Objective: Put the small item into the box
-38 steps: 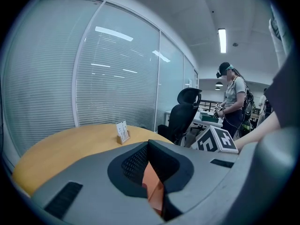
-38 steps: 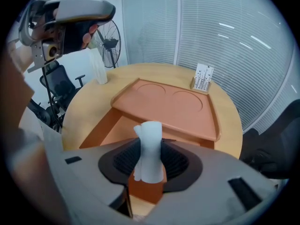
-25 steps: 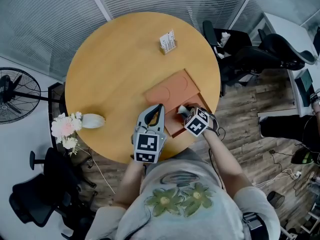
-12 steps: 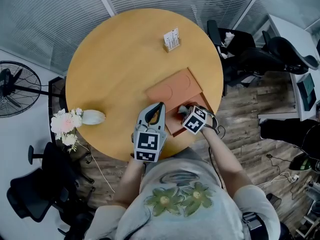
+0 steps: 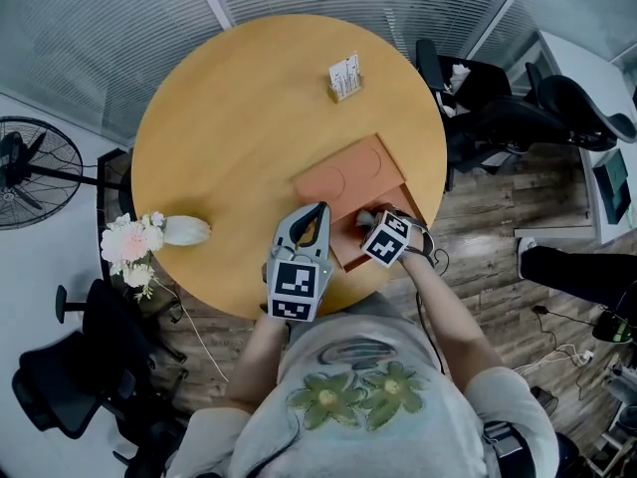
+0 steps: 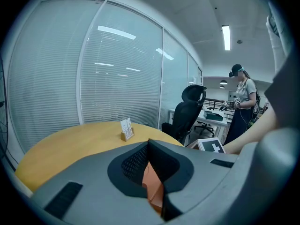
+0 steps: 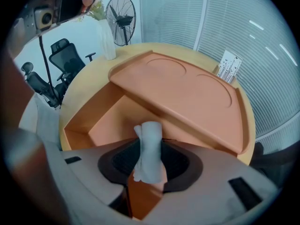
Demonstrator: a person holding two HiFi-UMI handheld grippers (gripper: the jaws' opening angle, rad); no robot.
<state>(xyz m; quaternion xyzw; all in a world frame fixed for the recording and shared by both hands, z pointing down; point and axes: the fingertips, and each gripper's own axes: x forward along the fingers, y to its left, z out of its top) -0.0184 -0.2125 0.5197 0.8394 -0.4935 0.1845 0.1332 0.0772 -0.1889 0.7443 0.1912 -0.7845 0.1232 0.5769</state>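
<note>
Lower centre of the head view: the left gripper (image 5: 318, 213) is over the near table edge, just left of the box. Its jaws are clenched tip to tip with nothing between them; through the gap behind the tips only the orange box surface shows.

Just to its right, the right gripper (image 5: 365, 218) is grasping the small item (image 7: 149, 146), a white, roll-shaped piece clamped upright between the pads, with its upper end projecting past the jaw tips. The item is at the open near end of the box (image 5: 348, 179), at the edge of the uncovered compartment (image 7: 101, 118). Whether it touches the compartment floor cannot be determined.

The lid (image 7: 187, 95), with two round recesses, covers the far part of the box.

The box lies on the right half of the round wooden table (image 5: 229, 118). A card holder (image 5: 344, 76) stands near the far edge. A white vase (image 5: 186, 232) lies at the left edge, its flowers (image 5: 127, 252) overhanging. A fan (image 5: 25, 177) stands at far left, and office chairs (image 5: 488, 108) at upper right.
</note>
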